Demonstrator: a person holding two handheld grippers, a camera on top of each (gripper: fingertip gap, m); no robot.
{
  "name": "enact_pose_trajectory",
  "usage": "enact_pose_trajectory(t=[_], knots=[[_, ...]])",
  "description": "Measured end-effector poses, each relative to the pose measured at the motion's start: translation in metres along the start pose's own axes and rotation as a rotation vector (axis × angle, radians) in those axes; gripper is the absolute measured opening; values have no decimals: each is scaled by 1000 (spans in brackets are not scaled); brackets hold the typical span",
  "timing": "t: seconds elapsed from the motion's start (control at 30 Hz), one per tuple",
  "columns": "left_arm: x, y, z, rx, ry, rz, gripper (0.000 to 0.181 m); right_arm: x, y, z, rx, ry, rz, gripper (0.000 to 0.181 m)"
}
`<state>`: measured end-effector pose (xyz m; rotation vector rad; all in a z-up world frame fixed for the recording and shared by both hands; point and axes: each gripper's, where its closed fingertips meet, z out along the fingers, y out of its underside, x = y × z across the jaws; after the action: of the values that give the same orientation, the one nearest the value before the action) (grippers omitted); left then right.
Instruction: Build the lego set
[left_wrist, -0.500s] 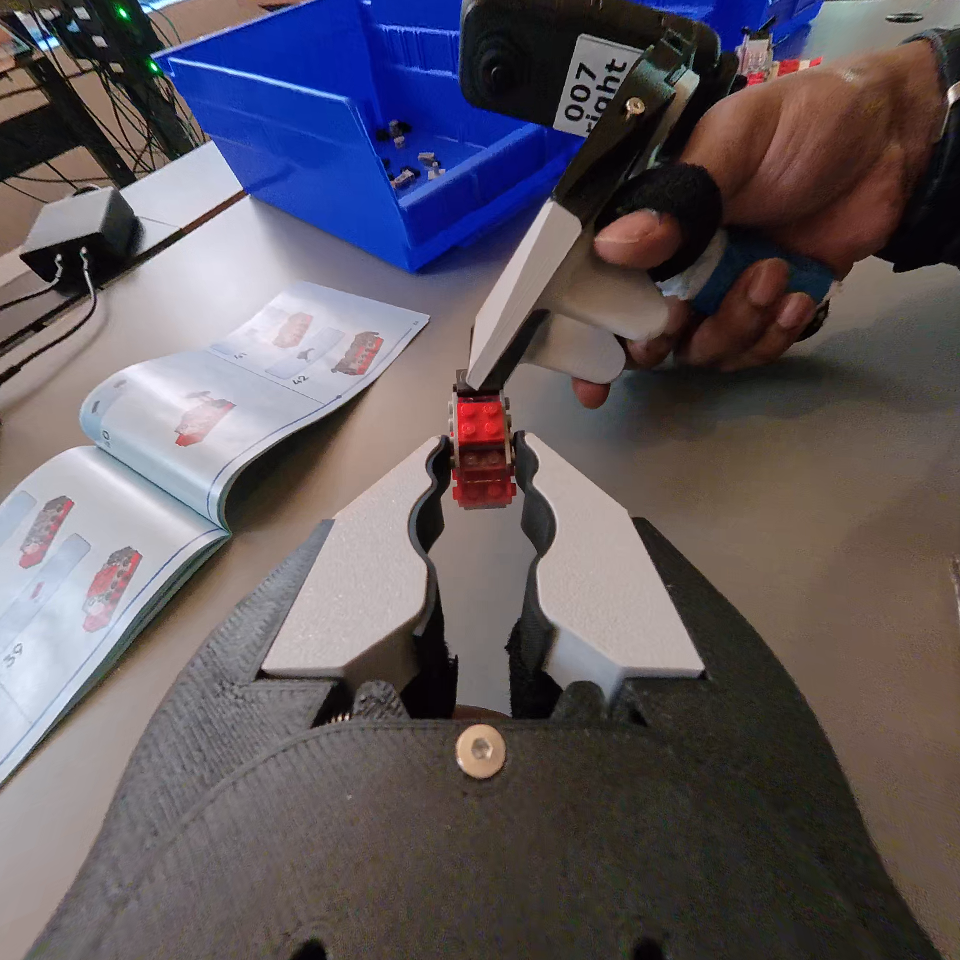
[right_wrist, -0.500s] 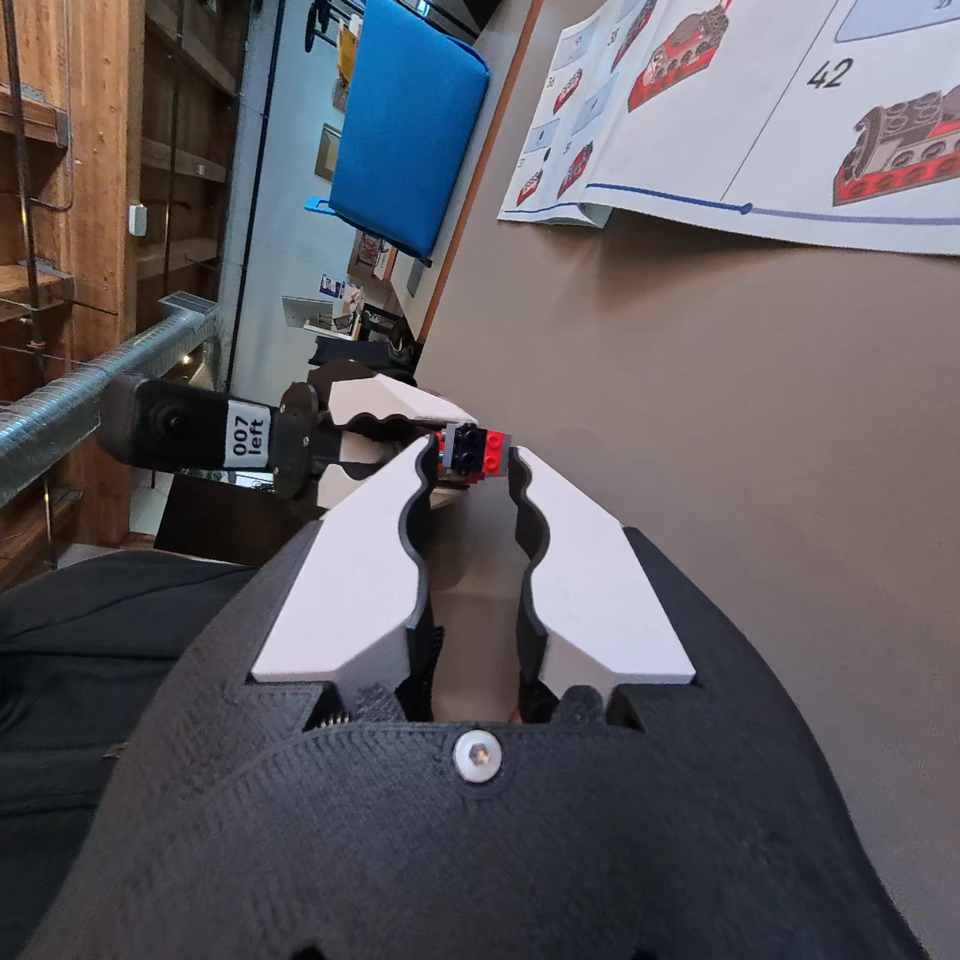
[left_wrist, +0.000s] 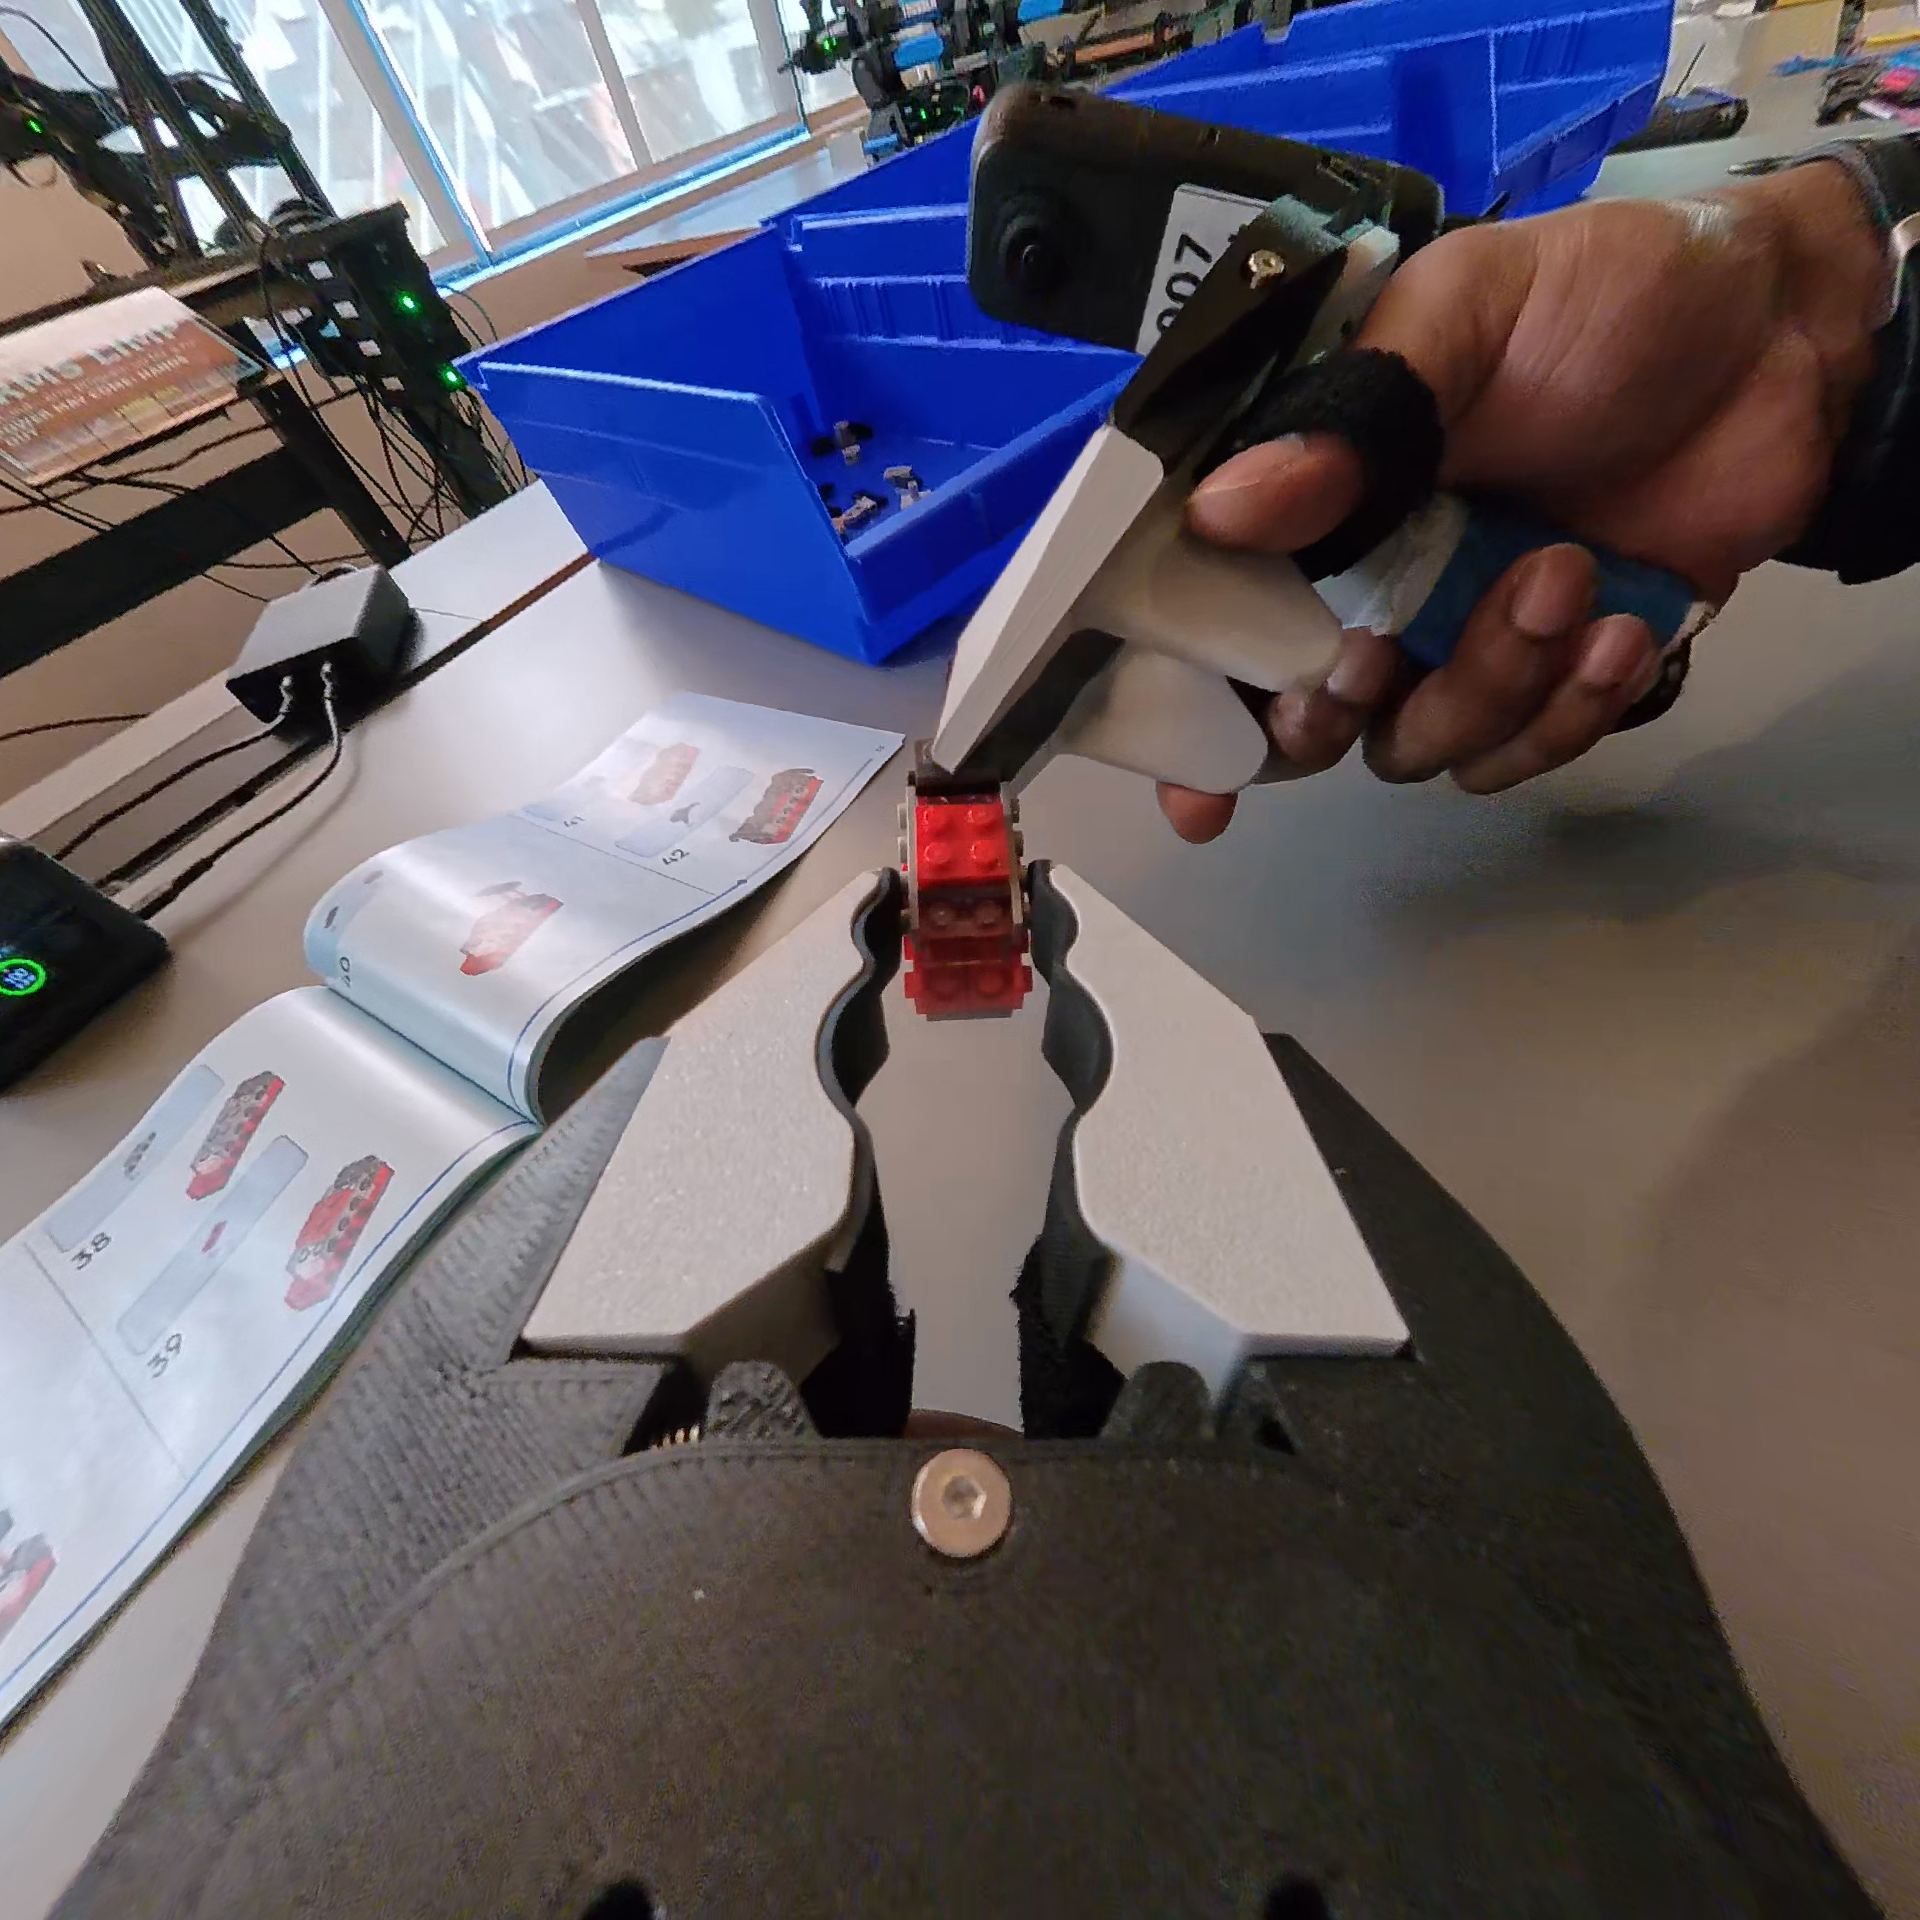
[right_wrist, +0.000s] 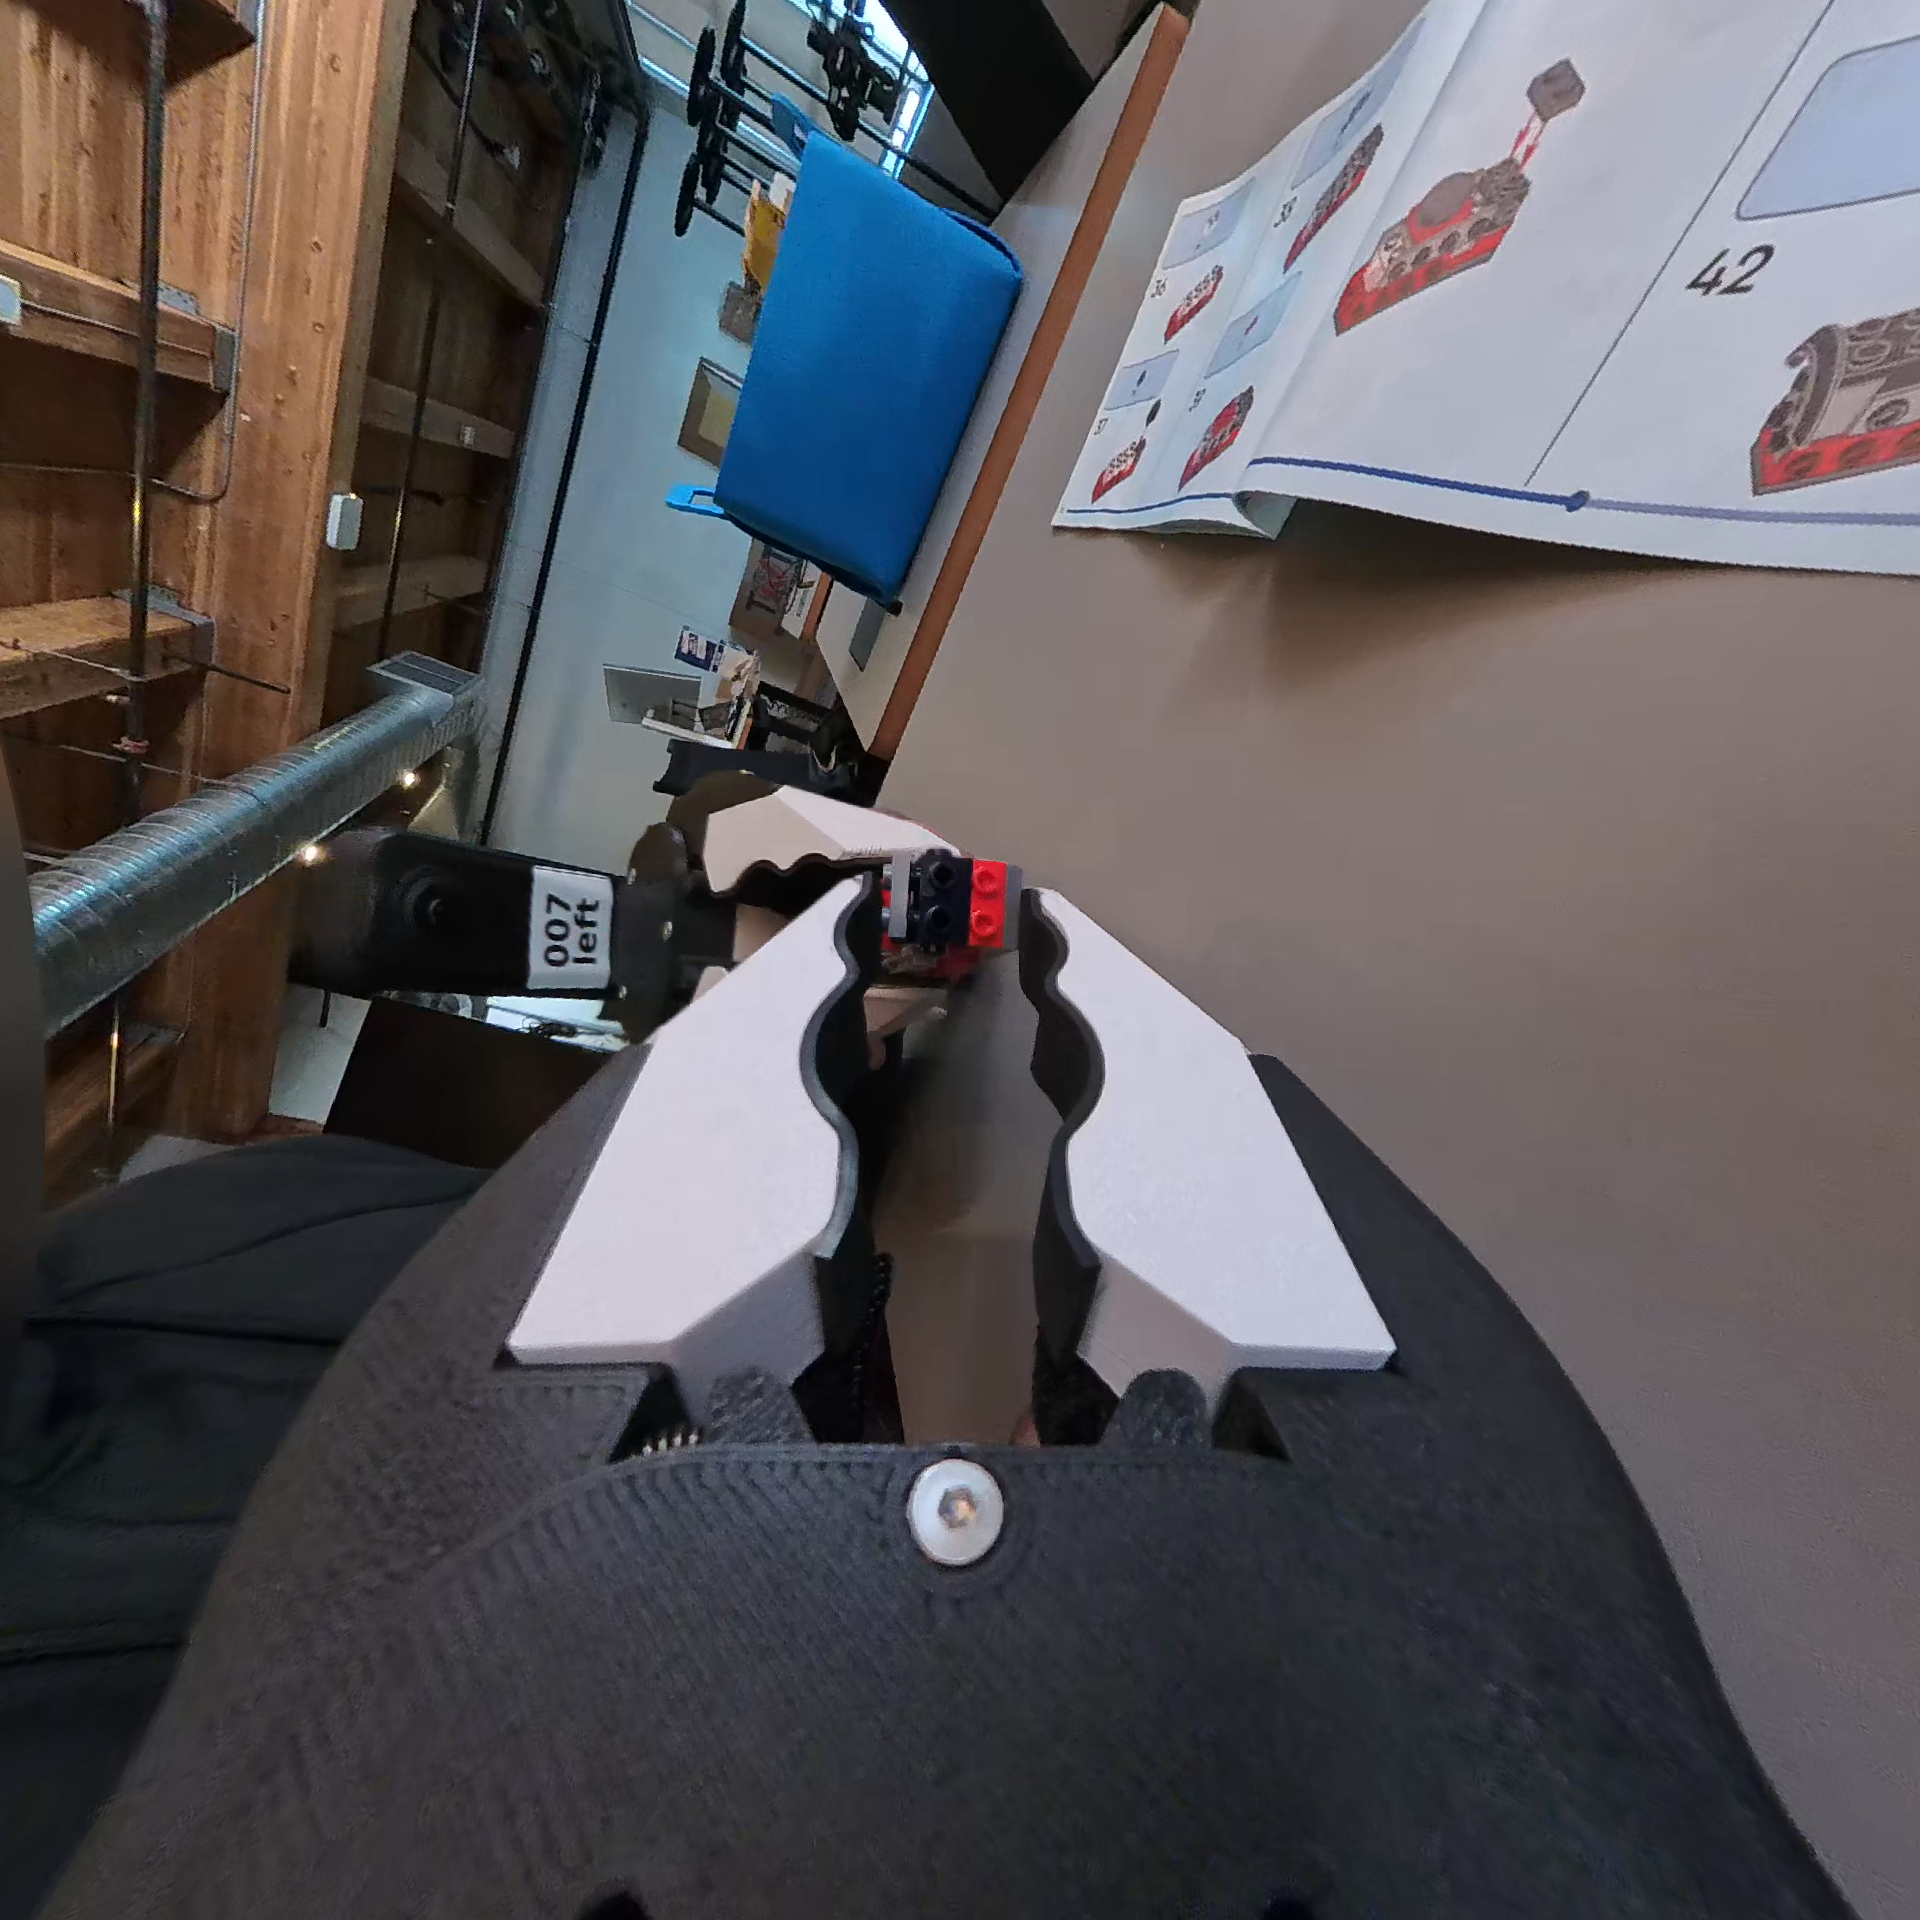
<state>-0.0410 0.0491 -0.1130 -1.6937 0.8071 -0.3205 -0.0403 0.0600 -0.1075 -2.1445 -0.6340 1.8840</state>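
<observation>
Left wrist view: the left gripper (left_wrist: 961, 914), nearest the lens, has its jaws drawn in narrow on a small red lego assembly (left_wrist: 964, 914), clamping its grey flanks just behind the fingertips and holding it clear of the grey table (left_wrist: 1507, 1039). The model's long axis runs straight ahead along the fingers, studs facing up toward the camera, so its far end sticks out beyond the tips. There the right gripper (left_wrist: 961, 764) comes down at a slant from the upper right in the person's hand (left_wrist: 1621, 436), its tips meeting a dark piece at that far end. The right wrist view shows the same assembly (right_wrist: 951, 902) end-on between its own fingertips; the jaws look closed on that end, though the dark piece blocks a clear reading of contact. Any seating push would likely run along the model's length, against the left gripper's hold. Beyond and to the left lies the open instruction booklet (left_wrist: 436, 997); farther back stands a blue bin (left_wrist: 727, 499) with a few loose parts.
</observation>
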Motion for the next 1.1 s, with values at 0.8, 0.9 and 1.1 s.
enact_pose_trajectory(t=[0.8,0.9,1.1], knots=[[-6,-30,-20,188,-106,126,25,-37,-9,2,147,3,-87,26],[-6,-34,-24,219,-117,135,25,-43,-10,3,172,-5,-93,26],[-5,-39,-27,249,-126,156,25,-48,-10,2,214,-21,-81,26]])
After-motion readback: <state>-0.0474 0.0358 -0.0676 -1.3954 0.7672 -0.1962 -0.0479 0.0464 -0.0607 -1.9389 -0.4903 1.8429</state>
